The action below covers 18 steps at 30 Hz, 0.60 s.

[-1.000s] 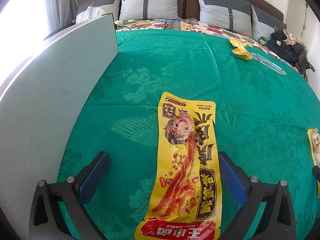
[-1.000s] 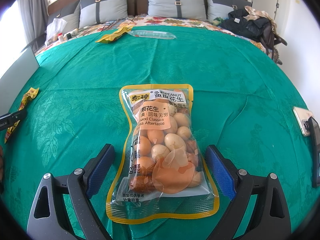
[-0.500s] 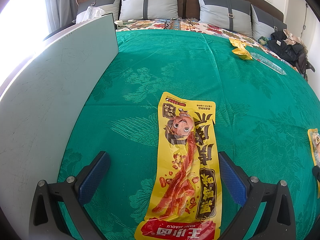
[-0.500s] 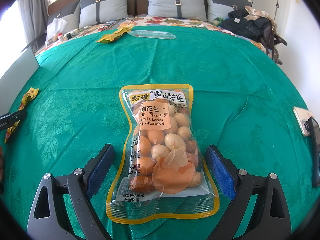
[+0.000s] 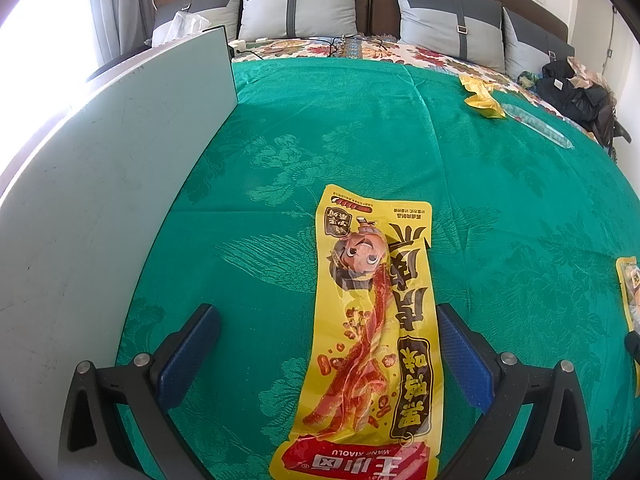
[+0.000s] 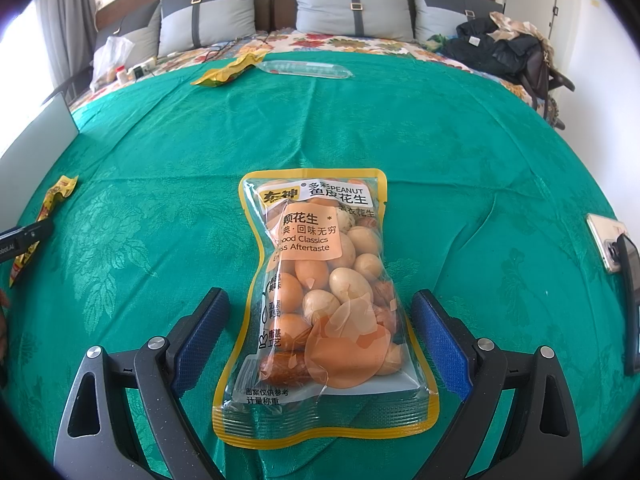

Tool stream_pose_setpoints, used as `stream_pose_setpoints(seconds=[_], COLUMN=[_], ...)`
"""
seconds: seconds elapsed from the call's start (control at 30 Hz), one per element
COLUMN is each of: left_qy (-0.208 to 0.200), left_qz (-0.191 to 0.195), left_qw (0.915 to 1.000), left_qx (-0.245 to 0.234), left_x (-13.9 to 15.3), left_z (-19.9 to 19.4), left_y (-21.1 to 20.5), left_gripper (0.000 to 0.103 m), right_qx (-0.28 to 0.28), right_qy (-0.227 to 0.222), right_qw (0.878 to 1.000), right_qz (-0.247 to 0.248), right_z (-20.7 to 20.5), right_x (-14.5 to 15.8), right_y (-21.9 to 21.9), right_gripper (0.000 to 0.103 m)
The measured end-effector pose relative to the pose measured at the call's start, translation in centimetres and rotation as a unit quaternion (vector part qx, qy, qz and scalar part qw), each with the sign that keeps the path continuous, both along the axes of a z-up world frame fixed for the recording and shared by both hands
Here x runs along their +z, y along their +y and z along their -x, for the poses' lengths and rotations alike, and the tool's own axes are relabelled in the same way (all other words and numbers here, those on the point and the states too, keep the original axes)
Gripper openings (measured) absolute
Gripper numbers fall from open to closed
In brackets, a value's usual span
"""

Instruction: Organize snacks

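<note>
Peanut pouch (image 6: 324,304), printed "PEANUT", lay centre frame between my spread right gripper (image 6: 320,328); "WANG XIAOLU" strip pack (image 5: 372,336) between my spread left gripper (image 5: 328,344).

Both wrist views sit low and close over the bed (image 5: 360,128), facing the headboard pillows (image 6: 352,8). Shared: crumpled yellow wrapper (image 5: 482,98), clear bottle (image 6: 304,69).

The left gripper (image 5: 328,344) is hovering with jaws spread wide around a yellow snack packet (image 5: 372,328) lying flat mid-frame on the green bedspread (image 5: 360,128).
</note>
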<state>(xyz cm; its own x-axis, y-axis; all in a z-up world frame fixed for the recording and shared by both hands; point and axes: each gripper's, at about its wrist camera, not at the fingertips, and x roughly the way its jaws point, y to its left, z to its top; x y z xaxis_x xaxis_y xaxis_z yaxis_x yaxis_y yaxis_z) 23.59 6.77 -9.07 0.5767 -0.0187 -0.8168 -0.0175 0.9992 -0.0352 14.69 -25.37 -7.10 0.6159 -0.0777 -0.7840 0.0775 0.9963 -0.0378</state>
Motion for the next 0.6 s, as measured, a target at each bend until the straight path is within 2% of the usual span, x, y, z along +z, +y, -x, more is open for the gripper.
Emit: stream_pose_setpoints(seconds=[0.13,0.23,0.3,0.37,0.4,0.47,0.53,0.57,0.6], left_qy=[0.052,0.058,0.066,0.063,0.057,0.058,0.07,0.072,0.074], left_qz=[0.003,0.004,0.004,0.005,0.003,-0.003,0.013,0.028,0.045], left_qw=[0.9986,0.9979,0.9976,0.998,0.998,0.9957,0.9929,0.9916,0.9904], left_qx=[0.01,0.028,0.023,-0.004,-0.029,-0.072,-0.096,-0.104,-0.108], left_x=[0.2,0.2,0.2,0.5,0.8,1.4,1.6,1.7,1.8], left_z=[-1.4,-1.5,-1.5,-1.2,-0.8,0.1,1.3,2.1,2.9], left_y=[-0.1,-0.3,-0.4,-0.6,-1.0,-1.7,-1.7,-1.6,-1.5], left_gripper=[0.103,0.103,0.103,0.093,0.077,0.055,0.052,0.052,0.05], right_qx=[0.0,0.0,0.0,0.005,0.016,0.036,0.028,0.012,-0.007], right_qy=[0.0,0.0,0.0,-0.001,-0.002,-0.014,-0.039,-0.053,-0.057], right_qw=[1.0,1.0,1.0,1.0,1.0,0.995,0.975,0.967,0.968], right_qz=[0.0,0.0,-0.001,-0.004,-0.013,-0.093,-0.219,-0.25,-0.243], right_z=[0.0,0.0,0.0,0.0,0.0,0.2,0.6,0.7,0.6], right_x=[0.0,0.0,0.0,0.0,0.1,0.7,1.7,2.4,3.1], right_y=[0.0,0.0,0.0,0.0,-0.2,-1.6,-4.3,-5.5,-6.2], right_gripper=[0.095,0.095,0.095,0.095,0.095,0.094,0.093,0.093,0.093])
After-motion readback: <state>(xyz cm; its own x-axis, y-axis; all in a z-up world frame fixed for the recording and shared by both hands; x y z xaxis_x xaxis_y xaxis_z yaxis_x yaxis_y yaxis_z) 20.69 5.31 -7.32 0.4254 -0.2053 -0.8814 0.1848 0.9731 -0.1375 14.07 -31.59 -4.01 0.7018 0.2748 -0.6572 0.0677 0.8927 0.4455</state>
